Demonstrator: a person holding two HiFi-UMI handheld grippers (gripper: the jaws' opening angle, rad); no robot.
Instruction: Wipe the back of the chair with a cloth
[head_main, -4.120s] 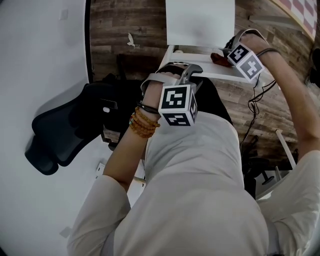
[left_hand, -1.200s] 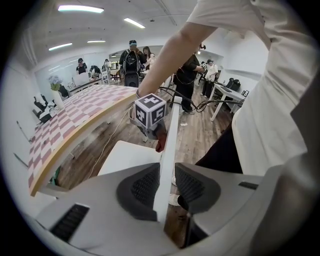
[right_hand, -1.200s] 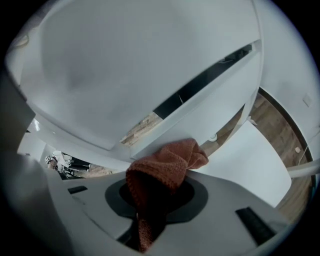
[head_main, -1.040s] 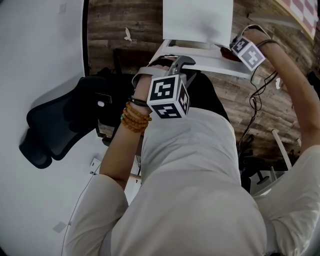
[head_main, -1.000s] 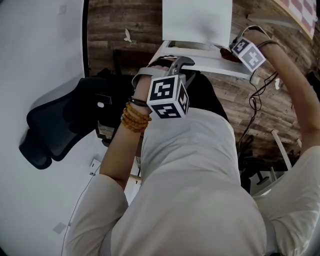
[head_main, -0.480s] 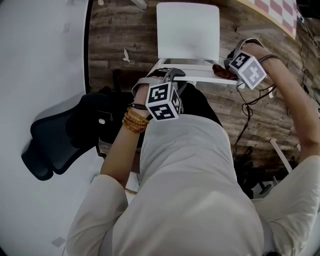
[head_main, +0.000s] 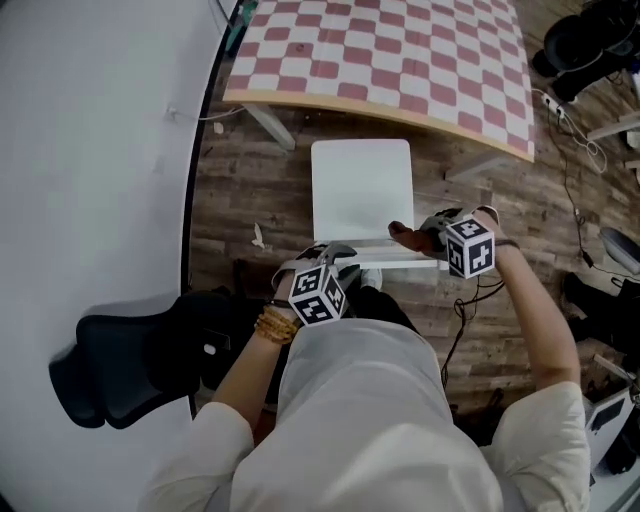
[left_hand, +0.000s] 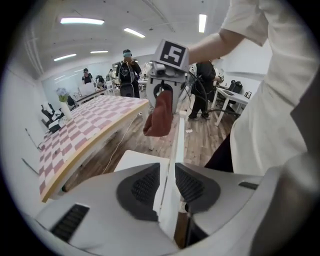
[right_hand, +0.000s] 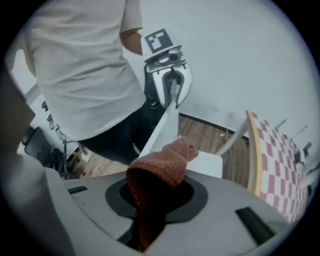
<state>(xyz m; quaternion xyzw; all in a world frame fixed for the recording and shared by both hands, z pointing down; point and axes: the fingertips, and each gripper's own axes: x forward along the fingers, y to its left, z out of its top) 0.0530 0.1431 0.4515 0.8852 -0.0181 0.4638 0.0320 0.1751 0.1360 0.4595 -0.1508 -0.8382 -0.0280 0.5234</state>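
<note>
Rust-brown, knitted and bunched, the cloth (right_hand: 167, 157) is pinched between the closed right tongs (right_hand: 159, 189). Its loose end pokes forward at the top edge of the white chair back (right_hand: 162, 125). Farther along that edge, the left tongs (left_hand: 166, 182) are clamped on the chair back. Beyond both stands the red-checked desk (head_main: 400, 50).

— What's the cloth (right_hand: 161, 167) like?
— Rust-brown, loopy knit, rough and matt.
— And the chair (head_main: 360, 188)?
— Smooth white, probably plastic. The floor (head_main: 235, 215) at middle left is worn, grainy wood. The left gripper (left_hand: 167, 175) is matt grey plastic with ribbed black pads (left_hand: 145, 186).
</note>
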